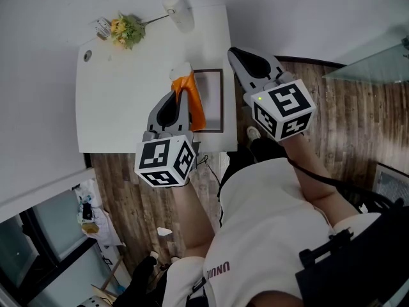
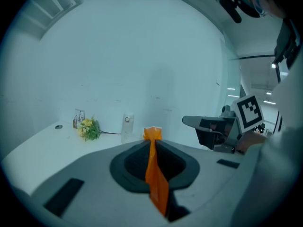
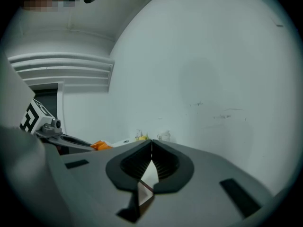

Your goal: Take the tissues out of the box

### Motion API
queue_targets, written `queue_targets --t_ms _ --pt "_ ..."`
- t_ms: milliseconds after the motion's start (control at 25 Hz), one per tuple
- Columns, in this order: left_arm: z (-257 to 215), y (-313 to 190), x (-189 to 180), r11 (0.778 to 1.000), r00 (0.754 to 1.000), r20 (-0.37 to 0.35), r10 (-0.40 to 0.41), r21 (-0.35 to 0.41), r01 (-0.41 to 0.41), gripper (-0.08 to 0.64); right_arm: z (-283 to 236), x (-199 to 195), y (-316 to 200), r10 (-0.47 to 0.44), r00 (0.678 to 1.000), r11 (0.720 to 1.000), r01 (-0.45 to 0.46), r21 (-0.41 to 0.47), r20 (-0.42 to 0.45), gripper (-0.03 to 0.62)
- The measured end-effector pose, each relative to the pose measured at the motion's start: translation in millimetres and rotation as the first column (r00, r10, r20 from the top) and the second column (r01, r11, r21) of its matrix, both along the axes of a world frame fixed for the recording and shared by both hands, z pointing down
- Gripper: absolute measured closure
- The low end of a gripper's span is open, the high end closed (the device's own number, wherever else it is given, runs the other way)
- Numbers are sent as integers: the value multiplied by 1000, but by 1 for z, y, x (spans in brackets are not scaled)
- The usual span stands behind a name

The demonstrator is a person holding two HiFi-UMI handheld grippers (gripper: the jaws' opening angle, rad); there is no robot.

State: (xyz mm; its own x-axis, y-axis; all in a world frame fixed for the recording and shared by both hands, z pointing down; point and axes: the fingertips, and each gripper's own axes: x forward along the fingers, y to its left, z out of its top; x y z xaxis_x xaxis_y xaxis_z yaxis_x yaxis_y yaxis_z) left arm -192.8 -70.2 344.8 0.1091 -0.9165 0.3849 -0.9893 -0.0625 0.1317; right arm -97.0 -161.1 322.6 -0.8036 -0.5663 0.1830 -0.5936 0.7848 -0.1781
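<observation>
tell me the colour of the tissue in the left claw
Orange tissue, clearest in the left gripper view.

Two hand-held grippers [image 1: 181, 75] [image 1: 234, 52]; one orange tissue [image 1: 195, 107]; one box [image 1: 215, 101]; one flower bunch [image 1: 126, 29].

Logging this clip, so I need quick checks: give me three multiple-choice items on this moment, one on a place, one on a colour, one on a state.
1. Where on the white table is the yellow flower bunch?
A. Far left corner
B. Near right corner
C. Dead centre

2. What colour is the tissue in the left gripper?
A. White
B. Orange
C. Blue

3. On the right gripper, the fingers are:
A. Closed together, empty
B. Wide apart
C. Clamped on the tissue

Answers:
1. A: the head view shows the bunch at the table's far left corner.
2. B: the left gripper view shows an orange strip pinched there.
3. A: the right gripper view shows the tips meeting with nothing between them.
</observation>
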Motion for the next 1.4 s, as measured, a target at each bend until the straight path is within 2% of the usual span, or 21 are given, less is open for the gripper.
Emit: queue_targets --t_ms 1400 --pt "-50 10 -9 991 999 5 -48 126 47 523 -3 0 2 -7 998 997 11 70 -62 574"
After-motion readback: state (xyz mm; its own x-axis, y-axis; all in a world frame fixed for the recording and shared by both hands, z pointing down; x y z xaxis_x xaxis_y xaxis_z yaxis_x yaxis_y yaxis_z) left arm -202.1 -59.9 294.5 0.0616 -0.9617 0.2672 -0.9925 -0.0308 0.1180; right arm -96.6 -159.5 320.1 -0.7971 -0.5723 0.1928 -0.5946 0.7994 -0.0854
